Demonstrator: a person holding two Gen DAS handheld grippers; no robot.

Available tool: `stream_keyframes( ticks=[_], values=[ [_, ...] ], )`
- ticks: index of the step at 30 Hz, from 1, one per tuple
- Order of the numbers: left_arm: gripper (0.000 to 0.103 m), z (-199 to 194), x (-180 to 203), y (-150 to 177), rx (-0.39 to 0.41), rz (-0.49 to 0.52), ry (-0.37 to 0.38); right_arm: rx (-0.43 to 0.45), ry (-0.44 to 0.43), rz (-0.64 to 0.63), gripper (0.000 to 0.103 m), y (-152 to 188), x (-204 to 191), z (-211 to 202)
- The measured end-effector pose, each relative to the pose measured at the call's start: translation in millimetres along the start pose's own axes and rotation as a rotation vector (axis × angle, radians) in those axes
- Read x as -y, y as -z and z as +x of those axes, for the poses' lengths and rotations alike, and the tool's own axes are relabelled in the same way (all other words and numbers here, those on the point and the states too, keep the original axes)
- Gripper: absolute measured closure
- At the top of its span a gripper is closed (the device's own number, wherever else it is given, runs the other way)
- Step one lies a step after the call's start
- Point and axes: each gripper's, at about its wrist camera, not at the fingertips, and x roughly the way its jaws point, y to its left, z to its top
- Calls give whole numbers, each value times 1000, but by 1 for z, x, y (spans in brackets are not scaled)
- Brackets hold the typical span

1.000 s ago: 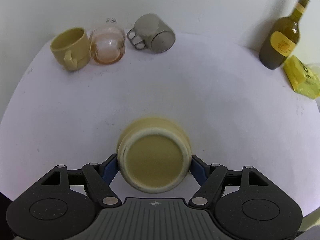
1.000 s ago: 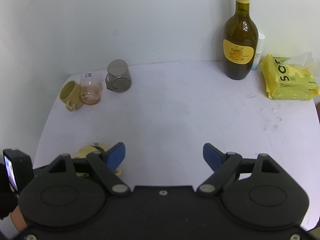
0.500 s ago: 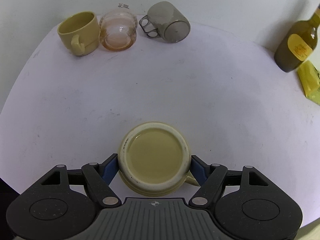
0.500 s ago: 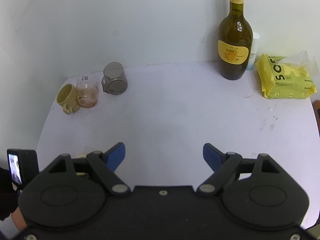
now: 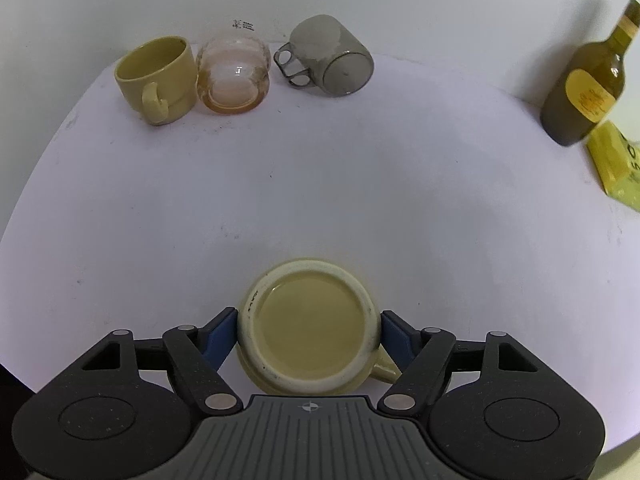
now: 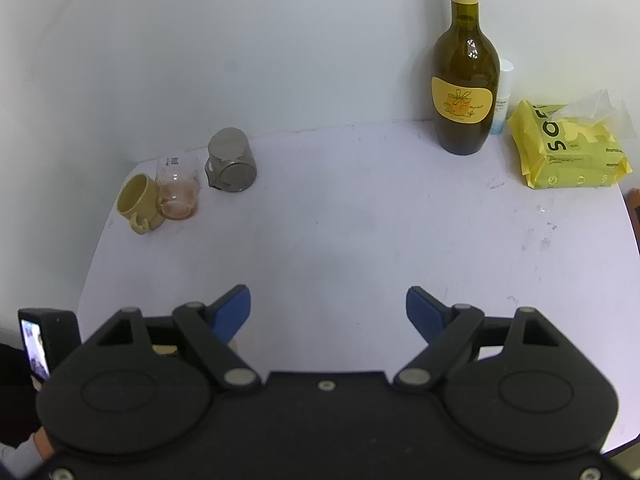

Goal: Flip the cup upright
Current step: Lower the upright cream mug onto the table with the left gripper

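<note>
We find the left gripper (image 5: 308,332) clamped on a yellow ceramic cup (image 5: 310,330), its blue pads (image 5: 218,334) pressed to opposite sides of the cup wall. The cup presents its unglazed foot ring and base to the left wrist camera, and its handle projects toward the right-hand pad. Whether its rim touches the white table (image 5: 320,184) we cannot tell from this angle.

Beyond the cup, at the far edge of the table against the wall, we note three vessels in a row: a second yellow mug (image 5: 156,76) with its mouth up, a clear glass (image 5: 234,76) with an orange tint touching it on the right, and a grey two-ring-handled mug (image 5: 332,60) lying on its side just beyond that. Far right of the cup stand an olive-green wine bottle (image 5: 588,84) with a yellow label and a yellow tissue pack (image 5: 618,164) beside it.

The right gripper (image 6: 328,308) hangs above the table with its jaws spread wide and nothing between them. A small white bottle (image 6: 502,96) stands behind the wine bottle.
</note>
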Motion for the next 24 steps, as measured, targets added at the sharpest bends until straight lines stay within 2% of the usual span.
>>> stream_keyframes(
  ticks=[4, 8, 12, 17, 18, 22, 24],
  values=[
    [33, 4, 0, -9, 15, -40, -15, 1, 2, 14, 19, 1, 2, -2],
    [33, 15, -2, -33, 32, -93, -43, 3, -1, 4, 19, 0, 0, -2],
    [32, 27, -3, -58, 47, -107, -65, 4, -11, -22, 19, 2, -7, -4],
    [27, 33, -3, -64, 21, -102, -89, 12, -12, -60, 19, 3, -16, -8],
    [21, 28, -5, -63, 25, -105, -81, 23, -2, -73, 19, 3, -19, -10],
    [10, 0, -11, -55, 50, -119, -51, 46, 37, -106, 14, -3, -31, -14],
    [0, -35, -18, -49, 88, -120, -24, 50, 32, -122, 11, -7, -39, -17]
  ],
)
